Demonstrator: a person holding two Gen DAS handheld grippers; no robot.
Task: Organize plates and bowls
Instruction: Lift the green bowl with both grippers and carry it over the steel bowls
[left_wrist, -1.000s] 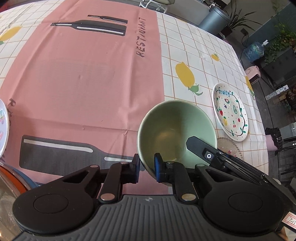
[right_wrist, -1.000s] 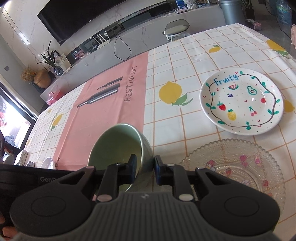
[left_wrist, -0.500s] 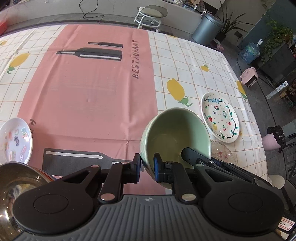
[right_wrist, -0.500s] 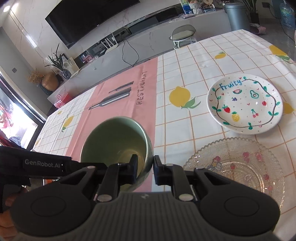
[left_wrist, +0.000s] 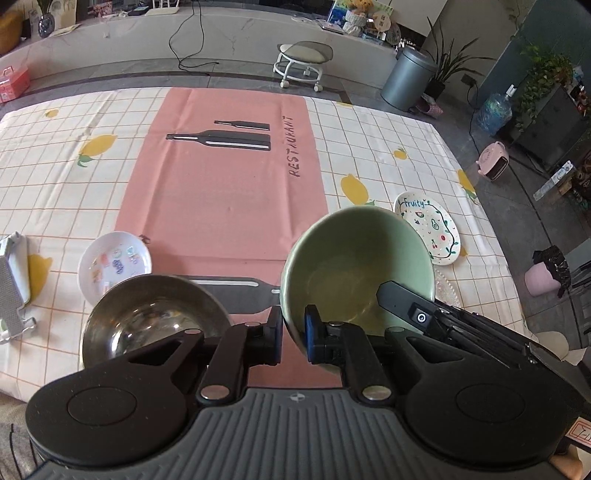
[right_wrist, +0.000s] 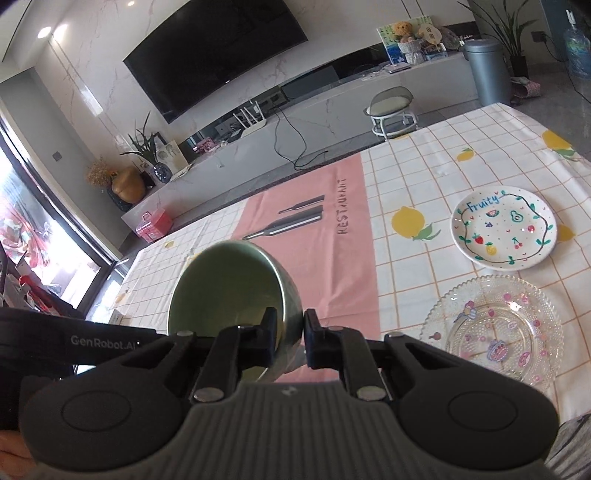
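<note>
Both the left gripper (left_wrist: 293, 334) and right gripper (right_wrist: 290, 339) were clamped on the green bowl's (left_wrist: 354, 266) rim, just above the steel bowl (left_wrist: 147, 314).

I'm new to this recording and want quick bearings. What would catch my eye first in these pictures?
The green bowl dominates: tilted above the tablecloth, its rim pinched by both the left gripper and the right gripper on opposite sides. Beside it on the left sits a shiny metal bowl. On the right lie the white "Fruity" plate and, nearer, a clear glass plate.
</note>
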